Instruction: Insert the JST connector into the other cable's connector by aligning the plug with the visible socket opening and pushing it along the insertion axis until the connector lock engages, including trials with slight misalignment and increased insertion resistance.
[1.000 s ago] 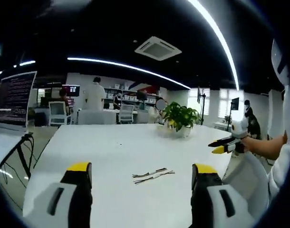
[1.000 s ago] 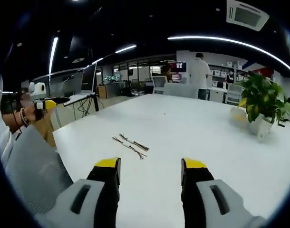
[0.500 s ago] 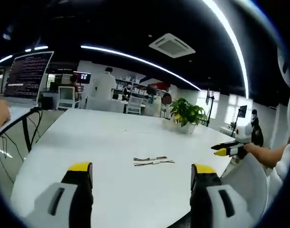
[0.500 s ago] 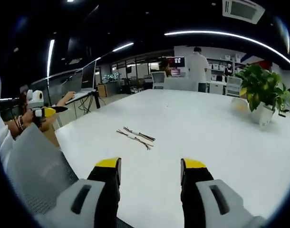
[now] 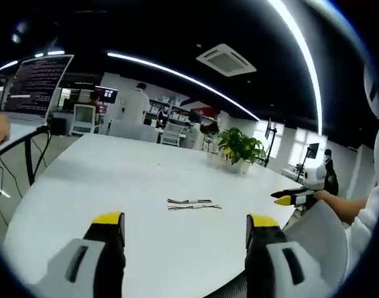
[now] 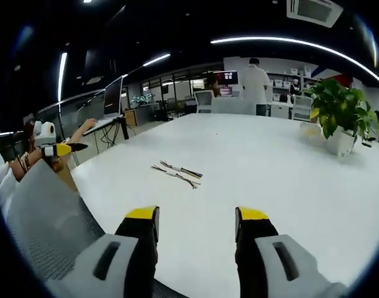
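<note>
Two thin cables (image 5: 193,203) lie side by side mid-table (image 5: 115,180), long axes running across the left gripper view. Left gripper (image 5: 183,226) and right gripper (image 6: 196,218): jaws wide apart, empty.

Left gripper (image 5: 184,225) jaws spread wide, nothing between them, held above the near edge of the white table (image 5: 102,180). Two thin cables (image 5: 192,203) lie side by side mid-table, well apart from the jaws; potted plant (image 5: 240,149) at far right. Right gripper (image 5: 289,197) enters from the right, off the table edge, a monitor (image 5: 35,87) far left.
</note>
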{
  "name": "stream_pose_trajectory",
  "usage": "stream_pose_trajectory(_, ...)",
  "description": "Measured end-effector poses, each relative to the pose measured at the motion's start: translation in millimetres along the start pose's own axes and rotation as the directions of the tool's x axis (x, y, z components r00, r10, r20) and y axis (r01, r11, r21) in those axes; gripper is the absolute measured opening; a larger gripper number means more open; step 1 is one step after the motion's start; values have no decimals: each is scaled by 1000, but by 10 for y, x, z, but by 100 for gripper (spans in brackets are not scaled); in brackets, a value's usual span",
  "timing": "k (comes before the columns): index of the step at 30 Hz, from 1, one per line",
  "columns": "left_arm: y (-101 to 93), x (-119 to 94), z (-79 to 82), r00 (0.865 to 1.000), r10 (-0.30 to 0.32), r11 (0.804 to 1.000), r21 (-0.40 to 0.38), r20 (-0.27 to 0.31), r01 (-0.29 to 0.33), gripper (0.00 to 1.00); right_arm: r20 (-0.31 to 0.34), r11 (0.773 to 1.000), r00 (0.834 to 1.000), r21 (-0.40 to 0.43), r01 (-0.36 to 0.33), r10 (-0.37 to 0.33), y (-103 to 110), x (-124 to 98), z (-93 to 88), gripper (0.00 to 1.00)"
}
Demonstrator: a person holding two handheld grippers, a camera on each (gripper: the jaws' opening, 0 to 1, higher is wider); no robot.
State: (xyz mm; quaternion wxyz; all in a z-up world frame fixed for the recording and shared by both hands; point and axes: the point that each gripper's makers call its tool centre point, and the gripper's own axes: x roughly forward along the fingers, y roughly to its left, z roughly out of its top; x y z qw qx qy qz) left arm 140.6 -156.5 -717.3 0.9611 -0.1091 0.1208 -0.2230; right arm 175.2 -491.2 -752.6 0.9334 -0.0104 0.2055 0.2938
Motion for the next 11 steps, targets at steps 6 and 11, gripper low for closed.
stream_pose_trajectory(6,-20,17,-10,1000,-9,1000,-2,-6,9,77,15,1000,1000,5,9,-10,-20,-19,38,46)
stream_pose_trajectory(11,-70,31,32,1000,-30,999,-14,9,30,79,24,1000,1000,7,13,-13,-36,-22,61,46)
